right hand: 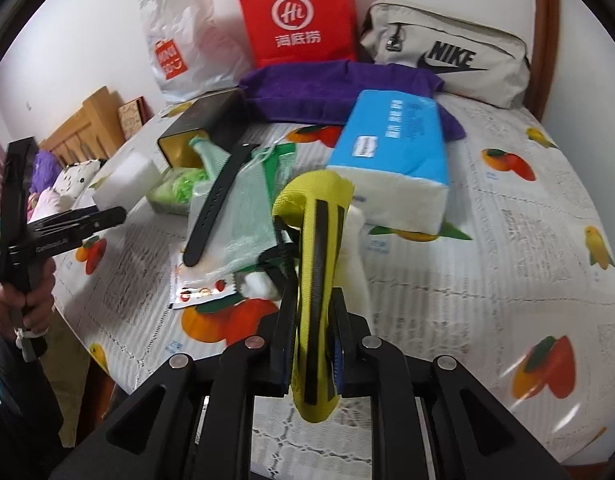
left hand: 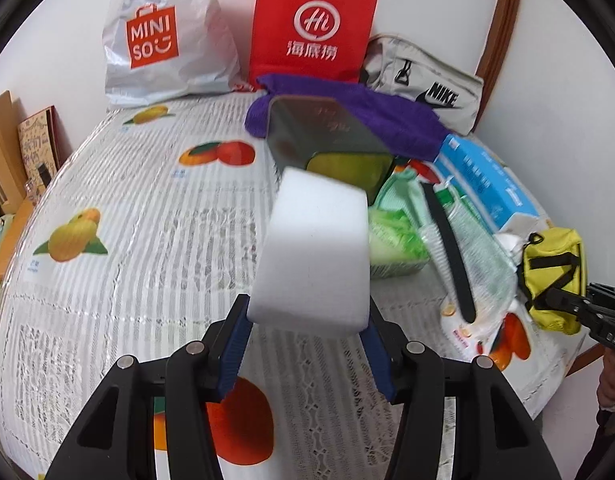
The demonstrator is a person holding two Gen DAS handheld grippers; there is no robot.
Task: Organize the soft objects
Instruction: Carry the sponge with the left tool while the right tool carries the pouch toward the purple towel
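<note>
left gripper (left hand: pixel 307 336) pinches the white sponge (left hand: pixel 313 252) clear of the clutter; right gripper (right hand: pixel 313 344) squeezes the yellow pouch (right hand: pixel 313 280) flat, probably both lifted for sorting

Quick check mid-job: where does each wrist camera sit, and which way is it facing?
Left wrist: on the left gripper, looking down across the table at its white sponge block; right gripper at the edge.
Right wrist: on the right gripper, looking at its yellow pouch; a hand shows.
Shared: red paper bag, purple towel.
</note>
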